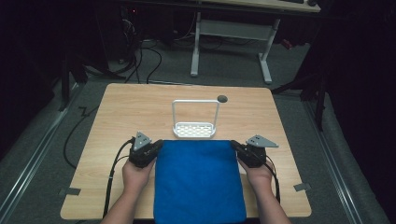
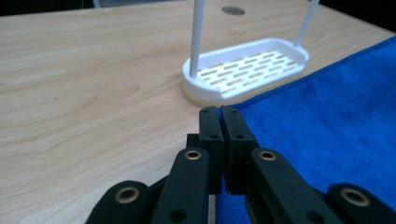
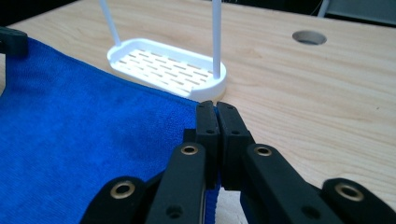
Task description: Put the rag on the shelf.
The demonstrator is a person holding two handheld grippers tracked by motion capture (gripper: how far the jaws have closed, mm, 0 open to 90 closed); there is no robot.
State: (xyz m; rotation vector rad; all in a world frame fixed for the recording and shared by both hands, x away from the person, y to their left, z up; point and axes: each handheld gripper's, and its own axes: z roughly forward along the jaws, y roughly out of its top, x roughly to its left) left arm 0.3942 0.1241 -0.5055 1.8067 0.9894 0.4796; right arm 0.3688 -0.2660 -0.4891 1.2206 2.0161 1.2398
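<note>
A blue towel (image 1: pixel 198 179) lies spread on the wooden table (image 1: pixel 126 112), its near edge hanging over the front. My left gripper (image 1: pixel 159 144) is shut on the towel's far left corner (image 2: pixel 229 112); the blue cloth shows between its jaws. My right gripper (image 1: pixel 233 144) is shut on the far right corner (image 3: pixel 210 109) in the same way. Both corners are lifted a little off the table. Just past the towel's far edge stands a white slotted rack (image 1: pixel 194 129) with a tall hoop handle, also seen close ahead as the rack (image 2: pixel 247 70) and the rack (image 3: pixel 168 65) in the gripper views.
A round cable hole (image 1: pixel 222 98) sits in the table behind the rack. Bare wood lies to the left and right of the towel. Beyond the table stand a white desk frame (image 1: pixel 231 42) and cables on the dark floor.
</note>
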